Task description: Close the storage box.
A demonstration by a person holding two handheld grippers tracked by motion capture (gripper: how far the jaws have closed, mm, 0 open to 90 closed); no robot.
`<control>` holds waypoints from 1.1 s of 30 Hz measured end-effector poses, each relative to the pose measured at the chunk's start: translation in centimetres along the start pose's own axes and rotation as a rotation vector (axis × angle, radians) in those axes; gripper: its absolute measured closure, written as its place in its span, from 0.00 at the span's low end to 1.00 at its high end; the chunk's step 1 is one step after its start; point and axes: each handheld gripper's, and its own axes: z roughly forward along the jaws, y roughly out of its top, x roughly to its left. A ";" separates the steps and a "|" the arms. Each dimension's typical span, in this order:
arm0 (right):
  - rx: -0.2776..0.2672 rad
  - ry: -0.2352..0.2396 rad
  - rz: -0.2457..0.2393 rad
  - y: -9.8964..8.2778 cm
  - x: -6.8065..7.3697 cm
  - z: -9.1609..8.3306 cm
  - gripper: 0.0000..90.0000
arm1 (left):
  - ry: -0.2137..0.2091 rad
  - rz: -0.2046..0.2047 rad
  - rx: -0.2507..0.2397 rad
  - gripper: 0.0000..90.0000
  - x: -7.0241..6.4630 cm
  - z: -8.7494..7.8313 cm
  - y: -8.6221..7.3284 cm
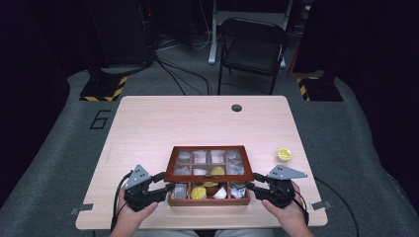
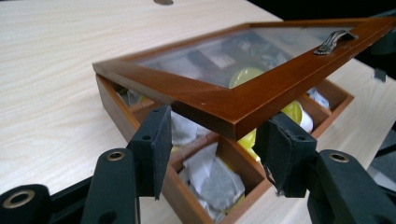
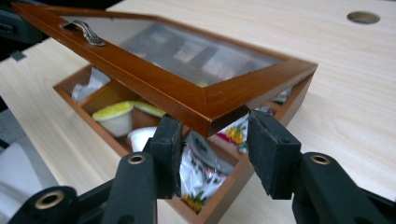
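**Glass lid held ajar at both front corners**

Nearest, at left, the left hand-held gripper (image 1: 165,188) pinches the front-left corner of the glass lid (image 1: 209,163). Midway sits the wooden box (image 1: 208,200) near the surface's (image 1: 197,118) front edge — sachets and yellow pods inside. Rightward, the right hand-held gripper (image 1: 248,186) pinches the other corner — a lemon half (image 1: 284,154) lies beyond.
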 end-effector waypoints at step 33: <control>0.134 0.025 -0.043 -3.7 0.3 1.8 0.59 | -0.039 0.003 0.121 0.50 -0.8 1.3 -3.6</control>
